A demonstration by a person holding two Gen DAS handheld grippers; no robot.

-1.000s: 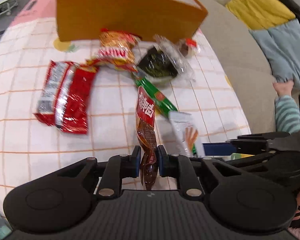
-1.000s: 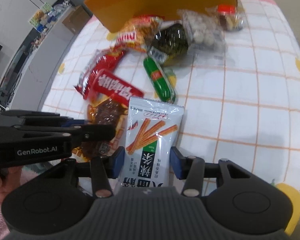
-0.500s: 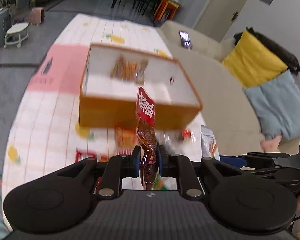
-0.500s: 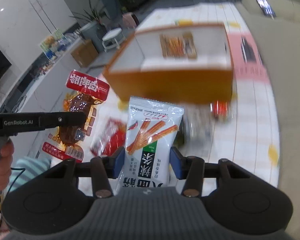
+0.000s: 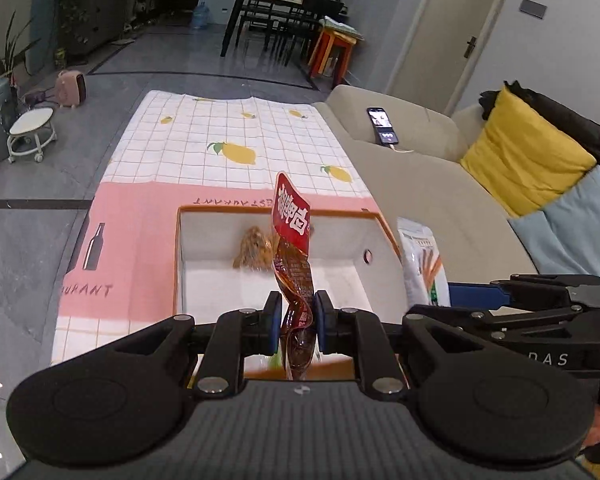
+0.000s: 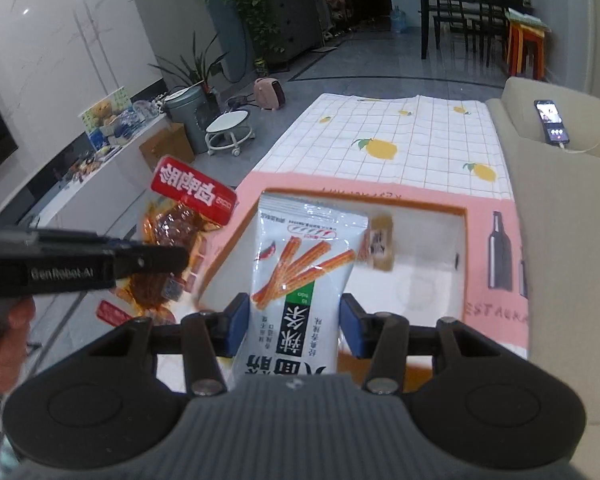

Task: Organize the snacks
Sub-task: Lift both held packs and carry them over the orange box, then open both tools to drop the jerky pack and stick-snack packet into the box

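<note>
A checked cloth (image 5: 204, 140) with lemon prints and a pink band covers the table, and a beige sofa (image 5: 420, 168) runs along its right side — a lit phone (image 5: 382, 125) lies on it, a yellow cushion (image 5: 520, 160) further along. On the grey floor to the left stand a white stool (image 5: 32, 134) on castors and a small pink heater (image 5: 72, 89). At the far end are a dark dining table (image 5: 276, 12) with chairs, an orange stool (image 5: 336, 52) and a water bottle (image 5: 201, 16) — plants (image 6: 256, 8) line the left wall.

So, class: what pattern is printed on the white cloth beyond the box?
An orange grid with yellow lemons on the cloth; the left wrist view shows it best.
</note>
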